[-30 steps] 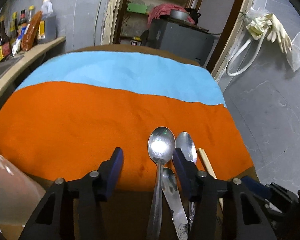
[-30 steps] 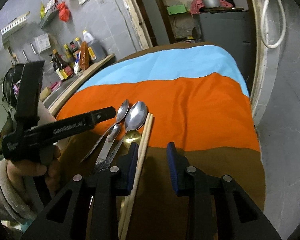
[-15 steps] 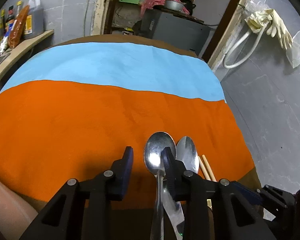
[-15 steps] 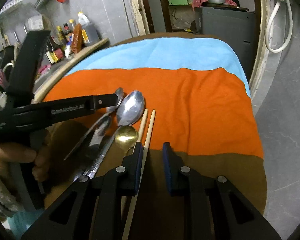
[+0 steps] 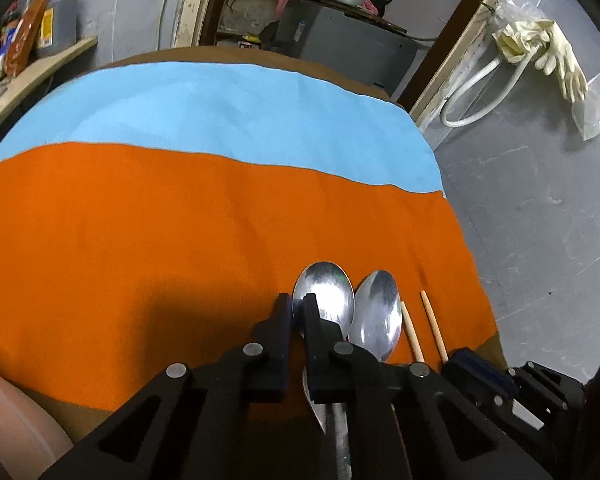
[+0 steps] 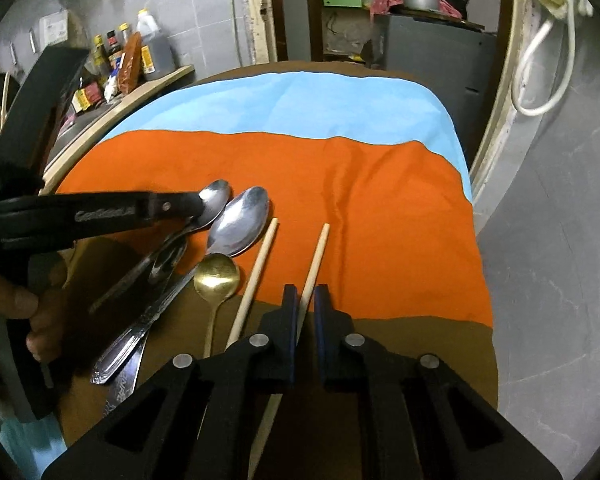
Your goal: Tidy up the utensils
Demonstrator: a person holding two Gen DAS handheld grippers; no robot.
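Cloth [image 5: 180, 240], orange and blue, covers the surface, and no box or cup for utensils shows. Both grippers were wide apart a second ago. Now the left gripper [image 5: 297, 312] is clenched beside the big spoon [image 5: 327, 292] at 12 o'clock, maybe nipping its edge. The right gripper [image 6: 306, 304] now pinches one chopstick [image 6: 317, 258]. Sorting can start.

Left gripper [image 5: 296, 309] and right gripper [image 6: 306, 300] — both angled downward, jaws closed.
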